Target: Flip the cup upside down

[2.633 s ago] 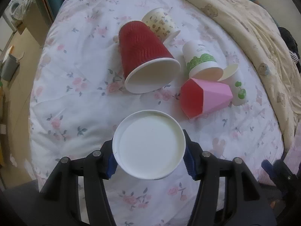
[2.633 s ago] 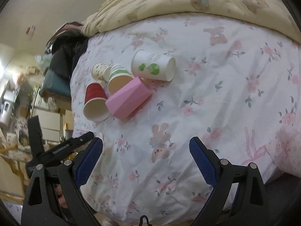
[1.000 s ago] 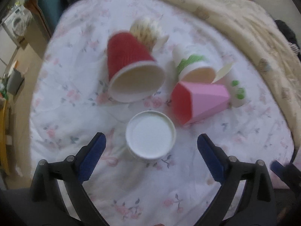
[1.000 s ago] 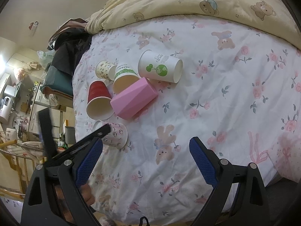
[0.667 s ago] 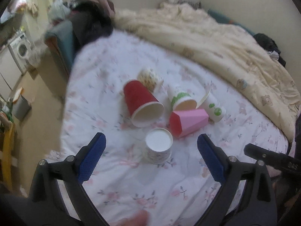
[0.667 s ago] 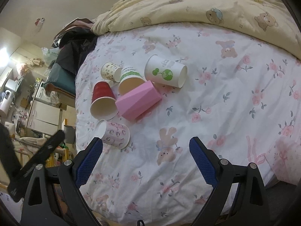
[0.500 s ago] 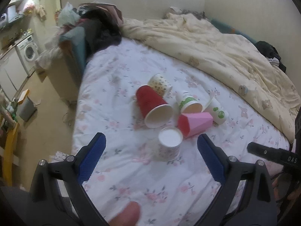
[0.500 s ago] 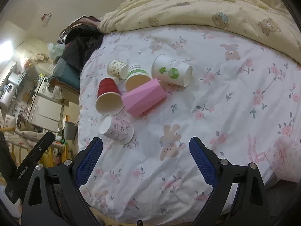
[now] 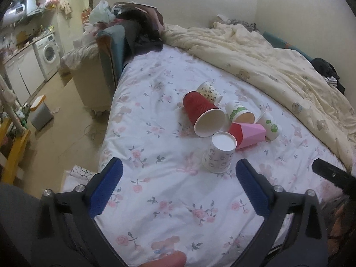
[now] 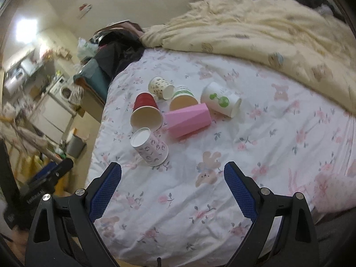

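Observation:
A white paper cup with a small pink print [image 9: 219, 154] stands upside down on the floral bed sheet [image 9: 169, 178], its flat base up; it also shows in the right wrist view [image 10: 151, 148]. My left gripper [image 9: 178, 184] is open and empty, pulled back from the cup. My right gripper [image 10: 172, 187] is open and empty above the sheet, to the right of the cup. The left gripper's body [image 10: 42, 184] shows at the left edge of the right wrist view.
Behind the cup lie a red cup [image 9: 203, 115], a pink faceted cup [image 9: 249, 133], a dotted cup [image 9: 209, 91] and two green-print cups [image 9: 239, 112] [image 9: 270, 126], all on their sides. A cream quilt [image 9: 278, 66] covers the far side. The bed's left edge drops to the floor.
My left gripper let go of the printed cup, leaving it upside down on the sheet, then opened and drew back and up. My right gripper tilted up a little.

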A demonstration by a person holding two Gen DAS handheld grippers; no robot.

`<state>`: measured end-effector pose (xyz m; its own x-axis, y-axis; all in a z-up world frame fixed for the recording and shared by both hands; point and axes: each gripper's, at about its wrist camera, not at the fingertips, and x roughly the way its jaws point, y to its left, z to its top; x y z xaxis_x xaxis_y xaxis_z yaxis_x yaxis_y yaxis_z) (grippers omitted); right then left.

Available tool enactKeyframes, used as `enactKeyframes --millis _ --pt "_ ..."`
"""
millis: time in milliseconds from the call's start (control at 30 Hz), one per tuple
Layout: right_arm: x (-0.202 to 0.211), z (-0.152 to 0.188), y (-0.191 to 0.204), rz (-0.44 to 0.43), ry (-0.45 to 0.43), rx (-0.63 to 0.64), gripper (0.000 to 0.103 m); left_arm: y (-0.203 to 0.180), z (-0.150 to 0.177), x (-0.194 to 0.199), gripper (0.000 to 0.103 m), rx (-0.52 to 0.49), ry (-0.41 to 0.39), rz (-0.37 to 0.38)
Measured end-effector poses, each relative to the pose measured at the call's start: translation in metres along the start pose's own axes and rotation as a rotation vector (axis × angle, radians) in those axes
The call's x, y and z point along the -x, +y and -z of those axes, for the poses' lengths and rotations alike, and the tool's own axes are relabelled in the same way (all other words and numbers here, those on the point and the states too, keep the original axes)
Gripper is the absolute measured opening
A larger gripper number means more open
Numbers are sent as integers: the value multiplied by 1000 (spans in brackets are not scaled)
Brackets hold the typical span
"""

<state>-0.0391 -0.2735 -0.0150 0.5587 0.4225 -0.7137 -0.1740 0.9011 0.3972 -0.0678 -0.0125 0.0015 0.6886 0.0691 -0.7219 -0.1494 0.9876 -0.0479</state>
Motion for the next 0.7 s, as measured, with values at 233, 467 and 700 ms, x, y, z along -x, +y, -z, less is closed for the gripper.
enactKeyframes --millis 233,467,700 --pt "-8 1 13 56 -25 72 96 -3 2 -2 103 -5 -1 -10" --pt "-18 4 19 70 -6 109 96 -5 4 -9 103 -15 26 5" --pt "-18 5 24 79 -9 133 96 -6 4 -10 103 -13 30 14"
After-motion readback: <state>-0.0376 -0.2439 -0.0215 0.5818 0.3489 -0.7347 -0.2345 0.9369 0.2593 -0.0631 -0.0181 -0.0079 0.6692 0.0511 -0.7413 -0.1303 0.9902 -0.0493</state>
